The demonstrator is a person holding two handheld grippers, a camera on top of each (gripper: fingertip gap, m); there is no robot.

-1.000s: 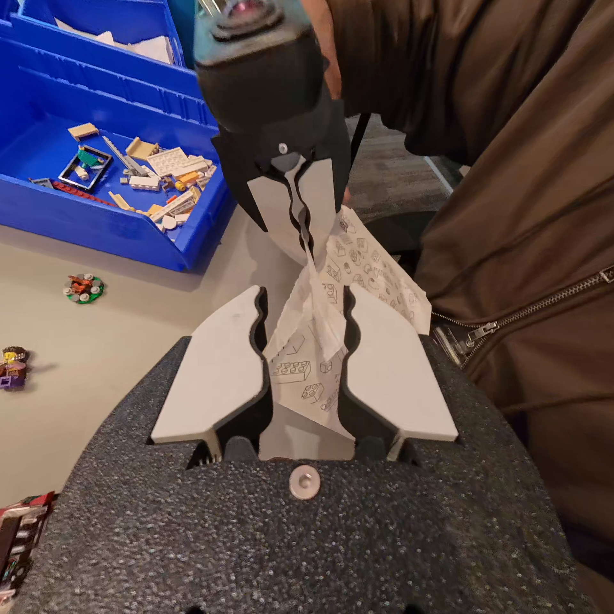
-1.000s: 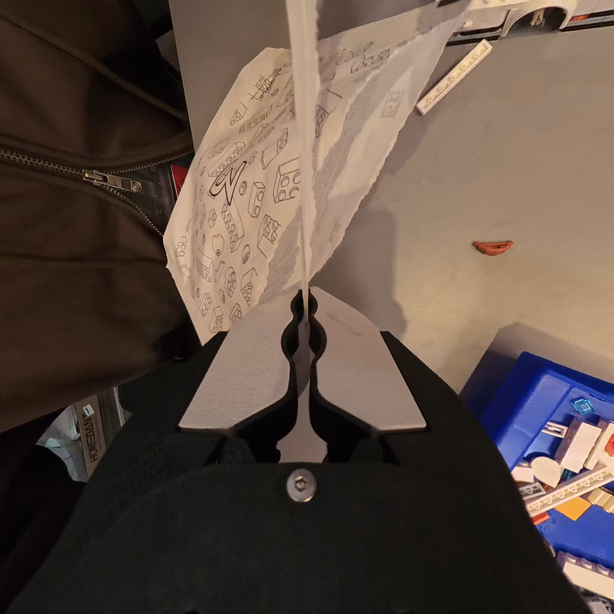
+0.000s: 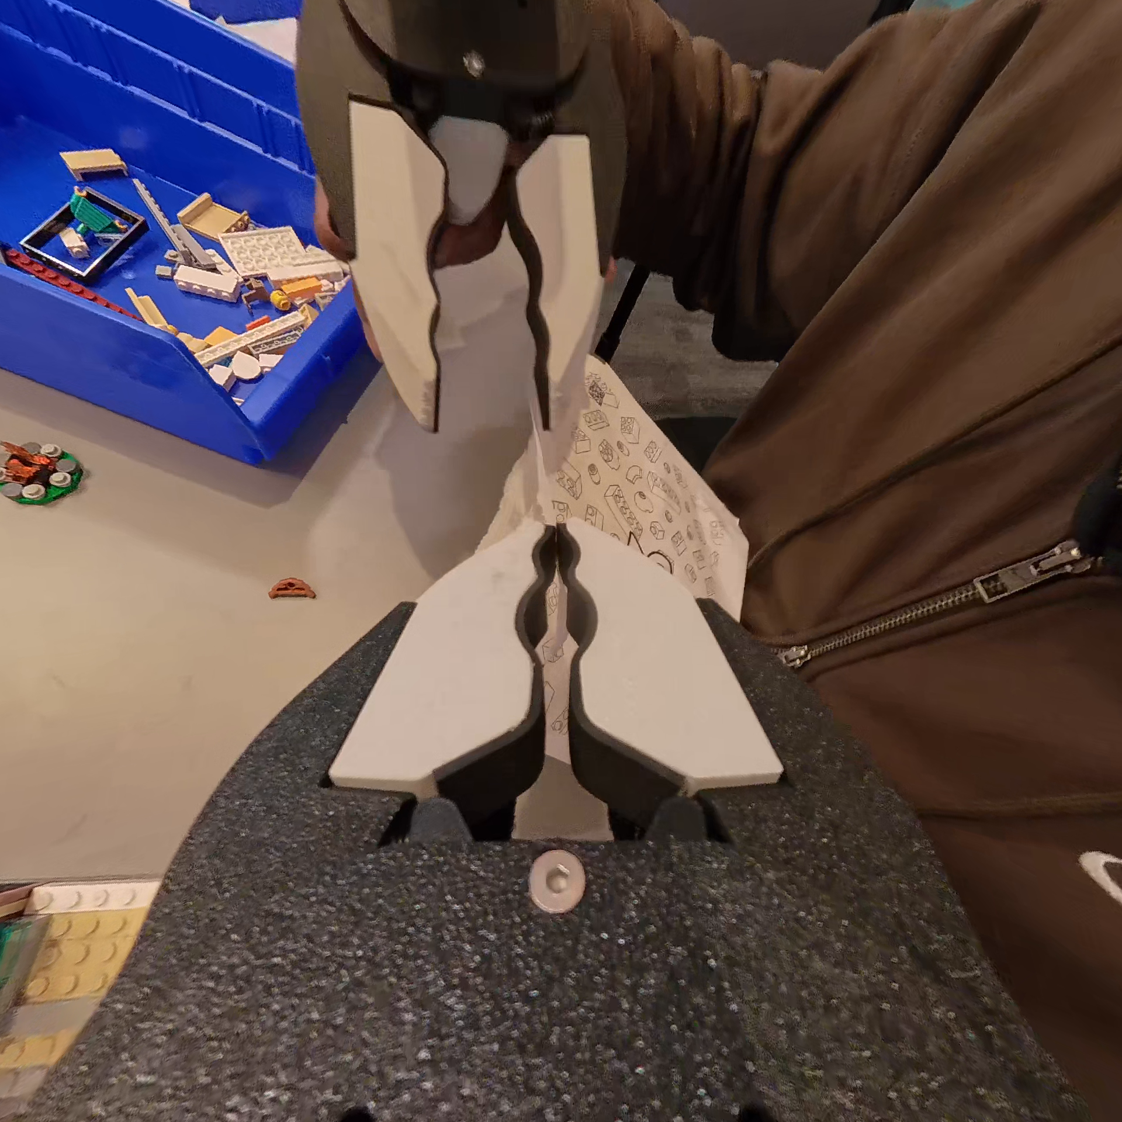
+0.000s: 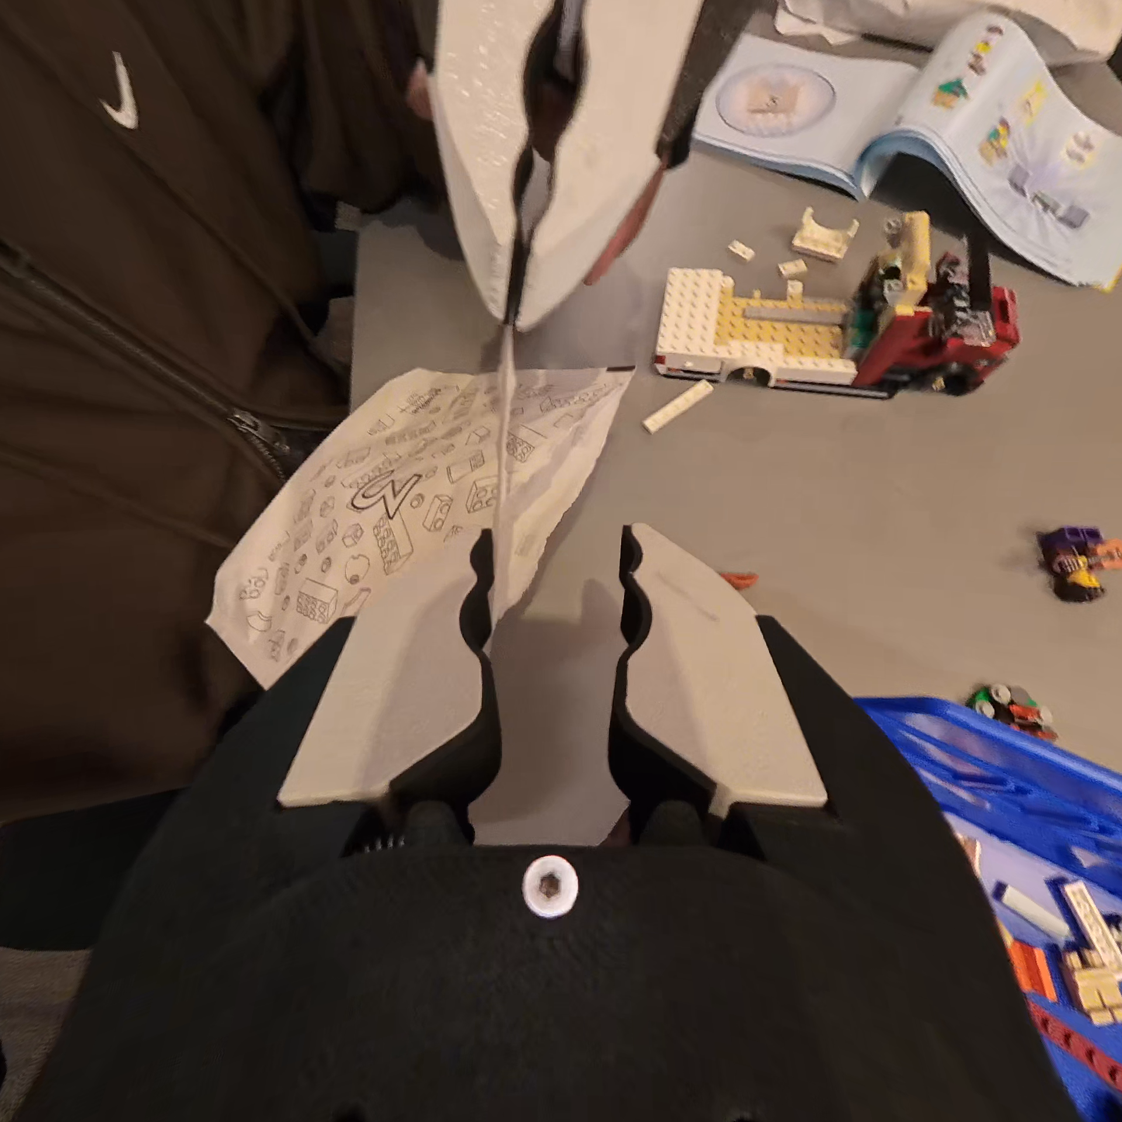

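A white paper bag [image 3: 643, 486] printed with brick drawings hangs over the grey table's near edge. My left gripper [image 3: 555, 531] is shut on it, with the paper pinched between the two pads. It also shows at the top of the right wrist view [image 4: 510, 319], closed on the bag's thin edge. My right gripper [image 4: 555, 534] is open. The bag [image 4: 394, 498] hangs beside its left finger [image 4: 425, 637], and nothing is pressed between the pads. The right gripper shows open in the left wrist view [image 3: 486, 419], just above the bag.
A blue bin [image 3: 121, 364] of loose bricks stands on the table [image 3: 152, 637] and shows in the right wrist view [image 4: 971, 759]. A part-built brick model [image 4: 789, 328], an open booklet [image 4: 971, 121], a minifigure [image 4: 1081, 564] and a small brown piece [image 3: 291, 589] lie about. A person's brown jacket [image 3: 911, 425] is close. Tip to tip, the grippers are about 6 cm apart. The right tips stand about 12 cm off the small brown piece [image 3: 291, 589].
My left gripper has closed on the paper bag that stood between its open fingers. My right gripper, earlier shut on the bag's edge, has opened and let it go.
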